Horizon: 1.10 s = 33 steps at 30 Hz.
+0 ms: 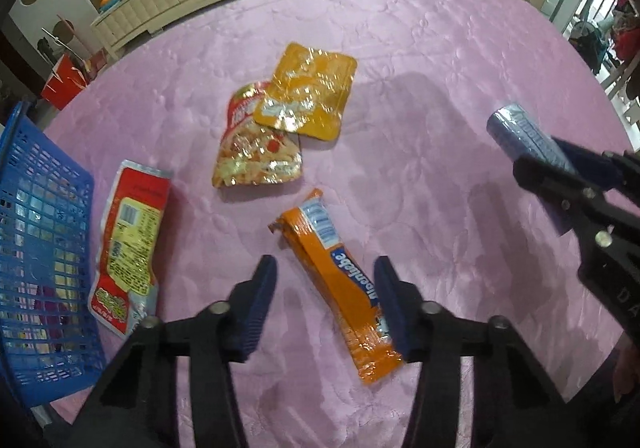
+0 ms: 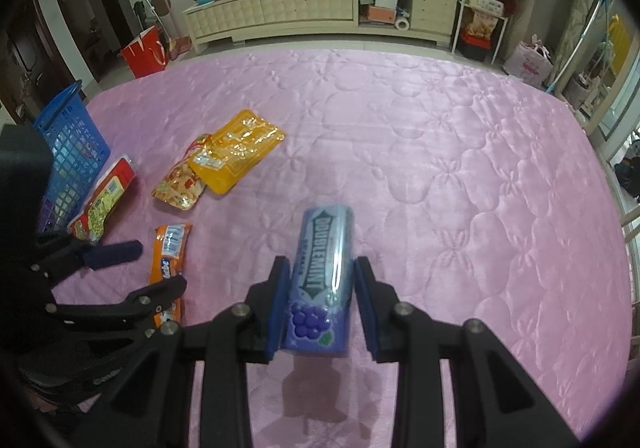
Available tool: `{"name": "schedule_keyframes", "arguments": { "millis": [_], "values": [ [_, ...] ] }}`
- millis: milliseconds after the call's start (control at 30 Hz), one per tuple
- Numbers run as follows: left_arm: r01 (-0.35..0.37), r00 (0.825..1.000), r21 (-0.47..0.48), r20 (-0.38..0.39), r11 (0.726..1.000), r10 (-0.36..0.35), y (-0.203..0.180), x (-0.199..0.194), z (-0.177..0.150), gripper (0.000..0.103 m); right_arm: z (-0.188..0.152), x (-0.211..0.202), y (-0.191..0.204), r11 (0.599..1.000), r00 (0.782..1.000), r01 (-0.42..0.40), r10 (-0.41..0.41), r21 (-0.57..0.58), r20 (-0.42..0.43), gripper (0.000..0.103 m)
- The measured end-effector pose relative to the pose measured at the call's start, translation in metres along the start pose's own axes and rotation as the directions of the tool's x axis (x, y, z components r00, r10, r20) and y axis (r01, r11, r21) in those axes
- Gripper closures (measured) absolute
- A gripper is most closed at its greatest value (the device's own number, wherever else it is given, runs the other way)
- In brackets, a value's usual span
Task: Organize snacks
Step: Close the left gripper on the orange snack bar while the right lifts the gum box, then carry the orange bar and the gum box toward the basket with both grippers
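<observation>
My left gripper point(image 1: 325, 280) is open, its fingers either side of an orange Mentos-style stick pack point(image 1: 336, 280) lying on the pink quilted cover; the pack also shows in the right wrist view point(image 2: 170, 260). My right gripper point(image 2: 322, 280) is shut on a purple Doublemint gum bottle point(image 2: 324, 272) and holds it above the cover; the bottle shows at the right in the left wrist view point(image 1: 524, 140). A yellow pouch point(image 1: 308, 92) overlaps a foil noodle-picture pouch point(image 1: 256, 152). A red and yellow packet point(image 1: 128, 244) lies beside the blue basket point(image 1: 40, 248).
The blue plastic basket point(image 2: 72, 144) stands at the left edge of the pink cover point(image 2: 440, 176). A cream cabinet point(image 2: 304, 8), a red bag point(image 2: 146, 52) and a white rack point(image 2: 484, 8) stand beyond the far edge.
</observation>
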<state>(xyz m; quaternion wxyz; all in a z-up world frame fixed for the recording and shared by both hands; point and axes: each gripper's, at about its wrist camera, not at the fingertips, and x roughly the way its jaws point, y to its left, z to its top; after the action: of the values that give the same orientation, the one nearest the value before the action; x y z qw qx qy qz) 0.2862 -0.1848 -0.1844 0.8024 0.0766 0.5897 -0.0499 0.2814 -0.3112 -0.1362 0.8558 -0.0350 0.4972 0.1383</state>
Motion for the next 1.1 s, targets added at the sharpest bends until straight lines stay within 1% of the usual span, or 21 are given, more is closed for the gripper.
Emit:
{"name": "schedule_keyframes", "arguments": {
  "millis": [33,67,100,167,200,233,267,300,333,467,567,600,700,767,800,833,900,1000,1033,1100],
  "values": [
    [0.003,1.0,-0.002,-0.009,1.0,-0.003,0.0,0.002,-0.002,0.07,0.0,0.0,0.0,1.0,1.0,-0.001,0.001,0.0,0.0,0.068],
    [0.007,1.0,-0.002,-0.021,1.0,-0.007,-0.001,0.006,-0.003,0.073,0.0,0.0,0.0,1.0,1.0,-0.002,0.002,-0.002,-0.001,0.07],
    [0.015,1.0,-0.004,-0.025,1.0,-0.015,0.0,0.007,-0.004,0.073,0.0,0.0,0.0,1.0,1.0,-0.003,0.003,-0.003,0.001,0.074],
    [0.03,0.999,-0.004,-0.039,1.0,-0.03,0.001,0.011,-0.008,0.081,-0.001,-0.001,0.001,1.0,1.0,-0.007,0.007,-0.004,0.004,0.074],
    [0.04,0.998,-0.006,-0.039,0.999,-0.041,0.001,0.012,-0.009,0.083,-0.001,0.0,0.003,1.0,1.0,-0.009,0.009,-0.006,0.002,0.076],
    [0.049,0.998,-0.007,-0.032,0.999,-0.049,0.001,0.012,-0.01,0.086,-0.001,0.001,0.004,1.0,1.0,-0.01,0.01,-0.015,-0.001,0.082],
    [0.05,0.998,-0.005,-0.026,0.999,-0.05,0.0,0.012,-0.011,0.087,-0.001,0.002,0.006,1.0,1.0,-0.012,0.012,-0.019,-0.004,0.085],
    [0.051,0.999,-0.003,-0.016,0.999,-0.051,0.0,0.011,-0.012,0.088,-0.002,0.004,0.007,1.0,1.0,-0.019,0.019,-0.018,-0.01,0.09],
    [0.053,0.999,-0.002,-0.007,0.999,-0.053,0.001,0.01,-0.012,0.089,-0.002,0.007,0.007,0.999,0.999,-0.031,0.03,-0.01,-0.02,0.09],
    [0.075,0.996,0.012,0.047,0.997,-0.075,0.007,-0.007,-0.016,0.09,-0.004,0.01,0.004,0.999,0.999,-0.033,0.033,0.0,-0.029,0.091],
    [0.043,0.993,0.046,0.106,0.998,-0.048,0.01,-0.023,-0.02,0.09,-0.001,0.012,0.004,0.999,0.999,-0.036,0.036,0.012,-0.037,0.091],
    [0.037,0.993,0.049,0.112,0.998,-0.043,0.012,-0.027,-0.022,0.09,0.0,0.015,0.004,0.999,0.998,-0.035,0.036,0.013,-0.05,0.09],
    [0.045,0.991,0.043,0.124,0.998,-0.05,0.018,-0.034,-0.025,0.09,0.003,0.017,0.003,1.0,0.999,-0.013,0.014,0.01,-0.052,0.09],
    [0.04,0.991,0.04,0.129,0.998,-0.045,0.021,-0.035,-0.023,0.09,0.004,0.019,0.0,1.0,0.999,-0.009,0.01,0.016,-0.053,0.084],
    [0.04,0.99,0.04,0.131,0.998,-0.045,0.022,-0.036,-0.022,0.09,0.004,0.021,-0.001,1.0,0.998,-0.009,0.011,0.021,-0.062,0.072],
    [0.041,0.99,0.04,0.133,0.998,-0.046,0.023,-0.037,-0.021,0.09,0.003,0.027,-0.003,0.999,0.996,-0.017,0.02,0.031,-0.089,0.057],
    [0.044,0.99,0.035,0.135,0.998,-0.048,0.026,-0.036,-0.02,0.09,0.0,0.036,-0.004,0.999,0.993,-0.018,0.022,0.034,-0.12,0.044],
    [0.052,0.989,0.033,0.139,0.998,-0.056,0.025,-0.036,-0.022,0.09,-0.003,0.047,-0.002,1.0,0.987,-0.003,0.006,0.023,-0.159,0.036],
    [0.051,0.989,0.032,0.139,0.998,-0.055,0.026,-0.036,-0.024,0.09,-0.004,0.048,0.0,1.0,0.988,0.001,0.001,0.009,-0.156,0.032],
    [0.051,0.99,0.033,0.132,0.998,-0.055,0.026,-0.036,-0.026,0.09,-0.004,0.049,0.003,1.0,0.986,0.016,-0.018,-0.012,-0.163,0.026]
  ]
}}
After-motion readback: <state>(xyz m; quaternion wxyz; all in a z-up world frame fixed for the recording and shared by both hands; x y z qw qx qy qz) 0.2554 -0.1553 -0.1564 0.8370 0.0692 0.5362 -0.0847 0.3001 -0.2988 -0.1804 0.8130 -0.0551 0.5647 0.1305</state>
